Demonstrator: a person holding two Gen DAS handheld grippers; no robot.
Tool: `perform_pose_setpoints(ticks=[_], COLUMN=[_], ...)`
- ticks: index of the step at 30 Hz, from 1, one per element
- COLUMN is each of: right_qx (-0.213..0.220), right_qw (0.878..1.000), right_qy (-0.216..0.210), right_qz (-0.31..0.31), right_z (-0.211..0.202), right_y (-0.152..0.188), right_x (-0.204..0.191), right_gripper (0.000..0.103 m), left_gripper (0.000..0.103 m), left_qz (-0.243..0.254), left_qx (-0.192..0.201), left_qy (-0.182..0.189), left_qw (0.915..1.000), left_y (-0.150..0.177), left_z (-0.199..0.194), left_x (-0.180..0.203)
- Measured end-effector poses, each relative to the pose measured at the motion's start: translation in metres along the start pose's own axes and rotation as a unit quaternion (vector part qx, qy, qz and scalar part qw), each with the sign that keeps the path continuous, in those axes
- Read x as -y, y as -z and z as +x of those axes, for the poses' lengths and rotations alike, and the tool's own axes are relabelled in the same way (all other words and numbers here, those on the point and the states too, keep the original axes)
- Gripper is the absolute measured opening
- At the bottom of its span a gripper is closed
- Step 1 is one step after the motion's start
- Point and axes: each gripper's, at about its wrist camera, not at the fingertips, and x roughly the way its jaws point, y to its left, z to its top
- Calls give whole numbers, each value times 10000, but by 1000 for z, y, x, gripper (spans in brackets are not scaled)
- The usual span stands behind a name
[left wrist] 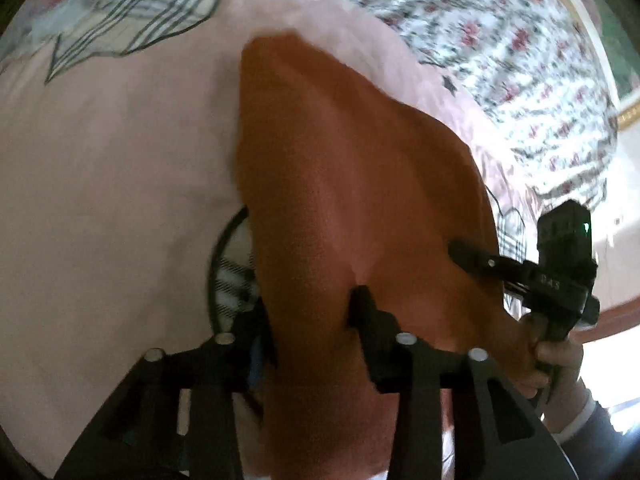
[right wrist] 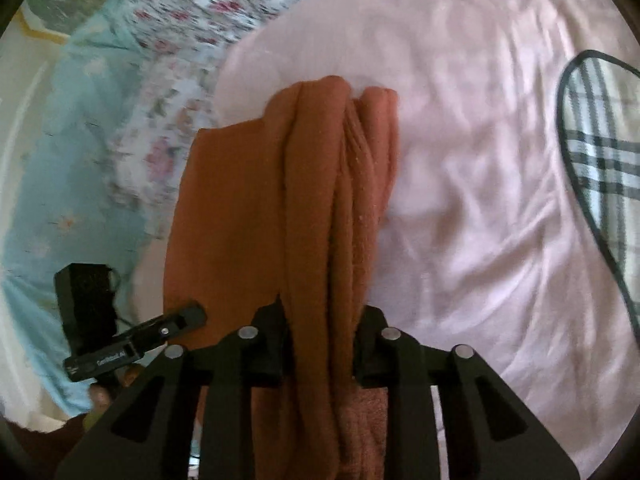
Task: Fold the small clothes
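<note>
A rust-orange garment [left wrist: 340,184] hangs lifted over a pink bedsheet [left wrist: 100,180]. My left gripper [left wrist: 310,320] is shut on one edge of the garment, cloth bunched between its fingers. My right gripper [right wrist: 322,320] is shut on the other edge of the garment [right wrist: 312,208], which falls in long folds ahead of it. The right gripper shows in the left wrist view [left wrist: 472,254] at the garment's right side. The left gripper shows in the right wrist view [right wrist: 188,316] at the garment's left side. The garment's lower end touches the sheet.
The pink bedsheet [right wrist: 480,160] has plaid shapes with dark outlines [right wrist: 600,160]. A floral quilt [left wrist: 500,40] lies bunched at the far side. A light blue cloth [right wrist: 60,180] lies left in the right wrist view. A hand [left wrist: 560,364] holds the right gripper.
</note>
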Motion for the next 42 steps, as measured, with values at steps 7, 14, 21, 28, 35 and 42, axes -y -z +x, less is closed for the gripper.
perform_pose_setpoints(ticks=[7, 14, 21, 28, 35, 42], right_qx=[684, 630, 688, 737, 529, -88], right_qw=[9954, 9933, 9925, 9956, 9968, 9973], right_qy=[658, 732, 949, 550, 404, 508], right_qz=[-157, -630, -345, -163, -437, -528], right_z=[-40, -18, -20, -45, -89, -74], right_y=[-18, -52, -62, -49, 24, 93], right_x=[-8, -33, -10, -10, -17, -8], right_gripper=[47, 8, 8, 20, 47, 48], left_gripper=[54, 51, 52, 52, 53, 56], left_qz=[-226, -196, 310, 602, 1075, 1345], left_qx=[499, 469, 261, 245, 133, -54], left_qy=[-219, -506, -1099, -1166, -957, -1027], left_qw=[9983, 9974, 9931, 9911, 9895, 9856], left_y=[-11, -13, -12, 10, 88, 145], left_z=[-30, -25, 0, -22, -63, -52], left_x=[-14, -14, 14, 20, 19, 22])
